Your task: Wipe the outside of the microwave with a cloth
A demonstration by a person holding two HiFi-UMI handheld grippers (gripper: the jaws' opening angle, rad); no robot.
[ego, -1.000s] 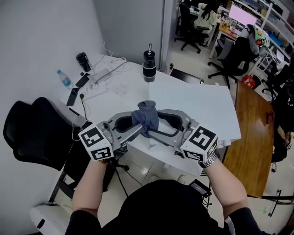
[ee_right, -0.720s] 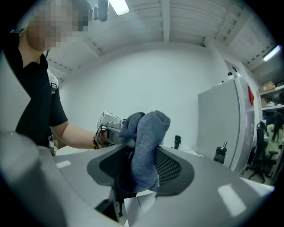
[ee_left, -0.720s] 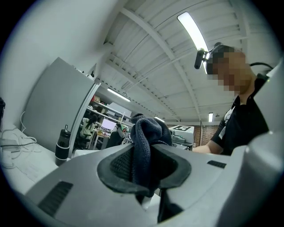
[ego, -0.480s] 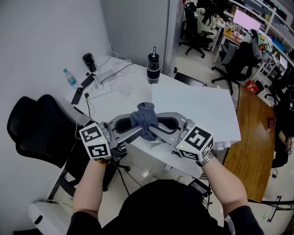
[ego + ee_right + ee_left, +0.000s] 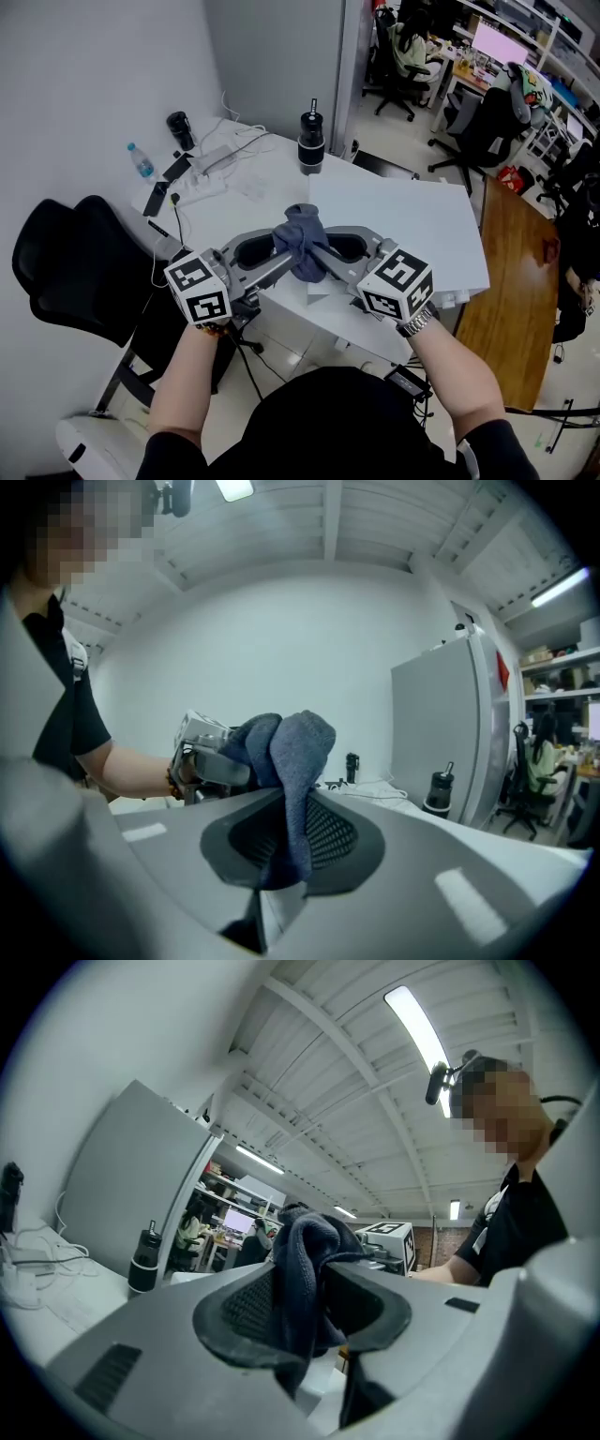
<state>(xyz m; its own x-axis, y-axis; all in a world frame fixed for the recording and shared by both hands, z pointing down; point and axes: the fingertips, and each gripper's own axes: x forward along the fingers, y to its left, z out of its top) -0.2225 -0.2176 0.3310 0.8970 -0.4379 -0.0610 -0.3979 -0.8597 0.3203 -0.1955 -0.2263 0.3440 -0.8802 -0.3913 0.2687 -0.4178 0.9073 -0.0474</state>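
A dark blue-grey cloth (image 5: 302, 246) hangs bunched between my two grippers, in front of my chest and above the near edge of the white table (image 5: 412, 225). My left gripper (image 5: 281, 255) reaches in from the left. Its jaws are opening: the cloth (image 5: 305, 1269) lies between them against one pad, with a gap to the other. From the right, my right gripper (image 5: 323, 258) meets it, its jaws closing, and the pads pinch a fold of the cloth (image 5: 295, 761). I make out no microwave in any view.
A black flask (image 5: 310, 141) stands at the table's far edge. A small water bottle (image 5: 141, 159), a power strip with cables (image 5: 202, 173) and a dark cup (image 5: 176, 127) lie at the far left. A black chair (image 5: 75, 272) stands left of me, and office chairs (image 5: 478, 122) at the far right.
The right gripper's jaws have closed onto the cloth while the left gripper's jaws have spread apart. Both grippers stay almost in place with the cloth between them.
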